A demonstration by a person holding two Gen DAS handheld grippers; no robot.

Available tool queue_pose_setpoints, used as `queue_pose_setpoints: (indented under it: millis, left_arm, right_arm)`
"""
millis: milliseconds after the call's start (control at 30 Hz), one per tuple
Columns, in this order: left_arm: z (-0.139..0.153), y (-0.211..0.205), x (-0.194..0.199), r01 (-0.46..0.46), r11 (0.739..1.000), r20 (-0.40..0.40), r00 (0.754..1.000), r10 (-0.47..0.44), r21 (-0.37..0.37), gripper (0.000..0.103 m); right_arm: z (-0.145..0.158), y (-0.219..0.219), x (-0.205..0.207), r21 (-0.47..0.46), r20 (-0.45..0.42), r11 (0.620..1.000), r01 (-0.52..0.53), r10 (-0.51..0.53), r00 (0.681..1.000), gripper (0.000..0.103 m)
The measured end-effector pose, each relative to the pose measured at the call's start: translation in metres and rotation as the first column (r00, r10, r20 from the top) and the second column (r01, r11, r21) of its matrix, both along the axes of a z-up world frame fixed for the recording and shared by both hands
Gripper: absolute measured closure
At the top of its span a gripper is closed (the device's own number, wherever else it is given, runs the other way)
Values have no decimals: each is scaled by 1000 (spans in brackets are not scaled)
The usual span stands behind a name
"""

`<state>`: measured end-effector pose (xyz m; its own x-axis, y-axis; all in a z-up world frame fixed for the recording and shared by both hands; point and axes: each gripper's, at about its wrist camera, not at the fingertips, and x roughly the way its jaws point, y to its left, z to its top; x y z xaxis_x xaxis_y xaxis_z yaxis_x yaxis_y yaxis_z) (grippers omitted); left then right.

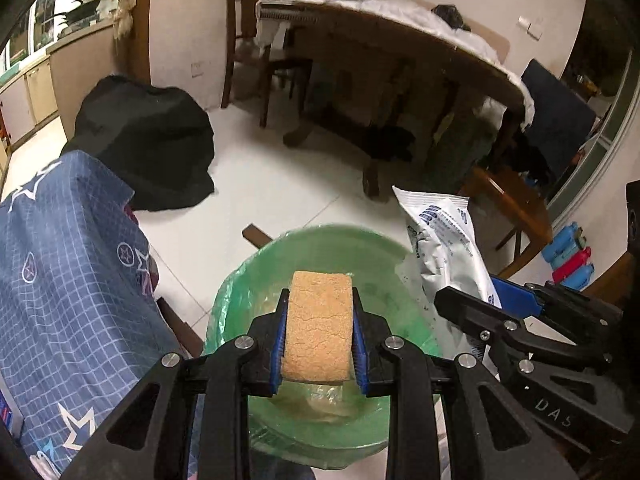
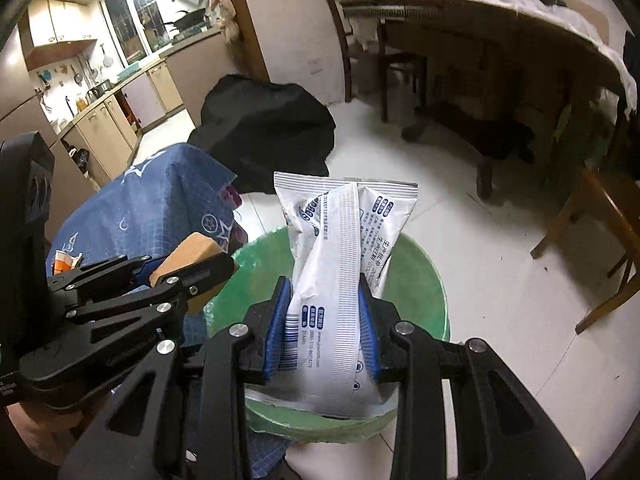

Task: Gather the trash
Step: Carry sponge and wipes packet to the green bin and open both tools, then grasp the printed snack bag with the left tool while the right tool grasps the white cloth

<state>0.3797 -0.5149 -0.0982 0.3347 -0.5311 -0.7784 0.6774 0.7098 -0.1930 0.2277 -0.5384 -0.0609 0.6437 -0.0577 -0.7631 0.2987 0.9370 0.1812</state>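
My left gripper (image 1: pixel 319 312) is shut on a tan, crumbly sponge-like block (image 1: pixel 318 328), held directly over a green-lined trash bin (image 1: pixel 240 292). My right gripper (image 2: pixel 325 312) is shut on a white printed plastic package (image 2: pixel 344 240), which stands upright above the same bin (image 2: pixel 432 280). In the left wrist view the right gripper (image 1: pixel 472 304) reaches in from the right with the package (image 1: pixel 444 240). In the right wrist view the left gripper (image 2: pixel 188 264) comes in from the left with the block (image 2: pixel 196 250) between its fingers. Both grippers point steeply down at the bin.
A blue checked cloth with stars (image 1: pixel 68 272) covers something left of the bin. A black bag (image 1: pixel 148 140) lies on the white tiled floor behind. A wooden table (image 1: pixel 400 64) with chairs stands at the back, a stool (image 2: pixel 600 248) to the right.
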Motion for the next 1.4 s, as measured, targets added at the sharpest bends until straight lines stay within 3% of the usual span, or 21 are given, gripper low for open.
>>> queue_pose_setpoints:
  millis: [367, 500, 533, 1033, 1100, 1233, 1400]
  left_arm:
    - [-32, -1, 9, 0, 1000, -37, 999, 0, 1, 74]
    - [-34, 3, 13, -29, 1000, -23, 999, 29, 6, 40]
    - [-34, 4, 13, -37, 999, -17, 999, 37, 3, 37]
    - [-23, 22, -4, -38, 999, 3, 999, 38, -8, 36]
    - [-17, 35, -10, -41, 999, 17, 999, 42, -20, 36]
    - [1, 89, -30, -70, 996, 117, 990, 76, -55, 33]
    - [11, 188, -52, -155, 983, 228, 958, 173, -93, 28]
  right_arm:
    - [-16, -18, 11, 34, -29, 999, 3, -2, 1000, 70]
    - [-13, -23, 12, 43, -7, 999, 14, -14, 1000, 56]
    - [-11, -23, 11, 39, -2, 999, 15, -15, 1000, 56]
    - [5, -8, -6, 20, 66, 1000, 8, -9, 998, 56]
    - [15, 6, -17, 0, 130, 1000, -4, 4, 991, 53]
    - [37, 45, -49, -89, 312, 996, -10, 37, 949, 30]
    - [39, 95, -65, -122, 400, 989, -78, 121, 908, 28]
